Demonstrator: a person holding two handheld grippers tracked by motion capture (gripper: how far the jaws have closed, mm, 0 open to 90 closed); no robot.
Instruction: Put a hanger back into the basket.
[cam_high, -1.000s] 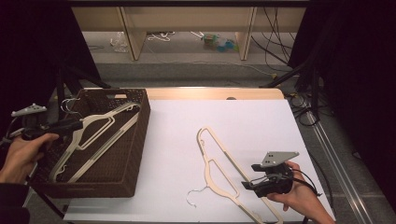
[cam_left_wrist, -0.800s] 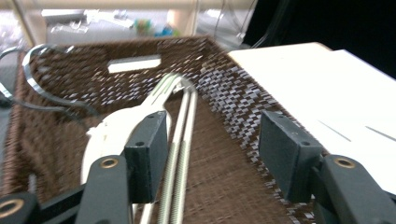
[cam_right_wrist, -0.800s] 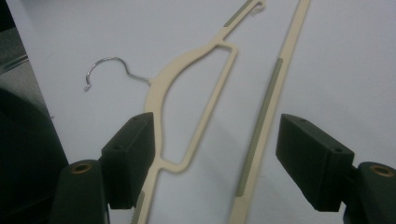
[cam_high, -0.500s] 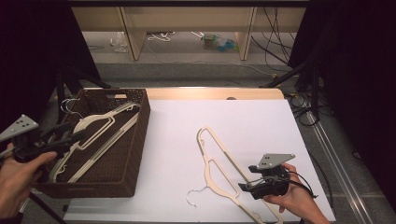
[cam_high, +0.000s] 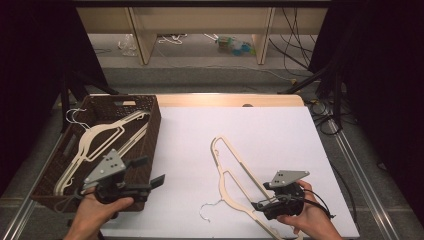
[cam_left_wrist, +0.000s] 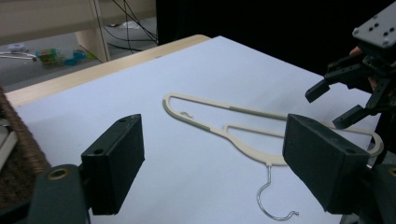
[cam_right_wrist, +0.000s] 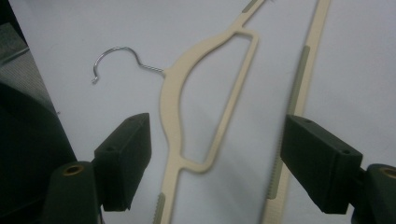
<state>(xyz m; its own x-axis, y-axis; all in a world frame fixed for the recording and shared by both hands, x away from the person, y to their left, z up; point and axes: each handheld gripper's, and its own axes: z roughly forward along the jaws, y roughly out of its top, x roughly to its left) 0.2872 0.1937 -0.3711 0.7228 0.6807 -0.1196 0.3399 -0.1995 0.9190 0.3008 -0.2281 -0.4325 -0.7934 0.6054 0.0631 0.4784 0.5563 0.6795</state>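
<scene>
Hanger (cam_high: 235, 180) lies on white tabletop (cam_high: 280, 135)

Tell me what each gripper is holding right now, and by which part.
Nothing is held. The left gripper is open beside the basket, its jaws having just opened. The right gripper is open above the hanger on the table, pads clear.

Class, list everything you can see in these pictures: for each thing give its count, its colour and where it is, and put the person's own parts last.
Hanger: one, cream with a metal hook, flat on the white sheet.
Hangers in basket: at least two, cream, lying in the basket.
Basket: one, dark brown woven, on the table's left.
White sheet: one, covering the tabletop.
Shelf unit: one, pale wood, behind the table.
Left gripper: one, black, open, beside the basket.
Right gripper: one, black, open, over the hanger.
Hands: two, at the near edge.
</scene>
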